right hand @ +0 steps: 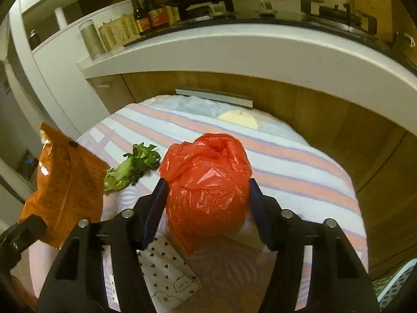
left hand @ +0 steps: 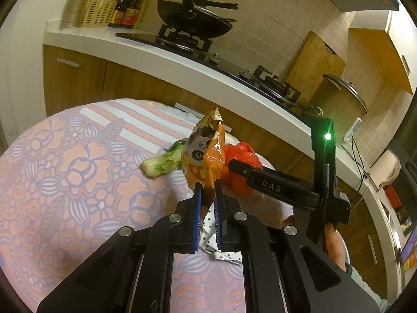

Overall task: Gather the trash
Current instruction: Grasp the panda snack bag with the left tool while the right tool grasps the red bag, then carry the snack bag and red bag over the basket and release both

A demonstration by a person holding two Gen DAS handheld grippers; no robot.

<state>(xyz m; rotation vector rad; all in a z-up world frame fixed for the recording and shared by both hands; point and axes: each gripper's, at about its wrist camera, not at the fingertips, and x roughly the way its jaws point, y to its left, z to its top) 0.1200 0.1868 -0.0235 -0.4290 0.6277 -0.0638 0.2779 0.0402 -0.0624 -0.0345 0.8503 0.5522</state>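
My left gripper (left hand: 207, 185) is shut on an orange snack wrapper (left hand: 206, 154) with a panda print and holds it upright above the table; the wrapper also shows at the left of the right wrist view (right hand: 65, 187). My right gripper (right hand: 207, 182) stands around a crumpled red plastic bag (right hand: 208, 182), with both fingers against its sides. The red bag shows behind the wrapper in the left wrist view (left hand: 242, 156). A green lettuce scrap (left hand: 161, 163) lies on the cloth, left of the bag (right hand: 133, 167).
The table wears a floral and striped cloth (left hand: 78, 169). A white dotted paper (right hand: 166, 271) lies under my right gripper. Behind runs a white counter (left hand: 156, 52) with a wok (left hand: 192, 20), bottles (left hand: 130, 5), a basket and a pot (left hand: 341, 99).
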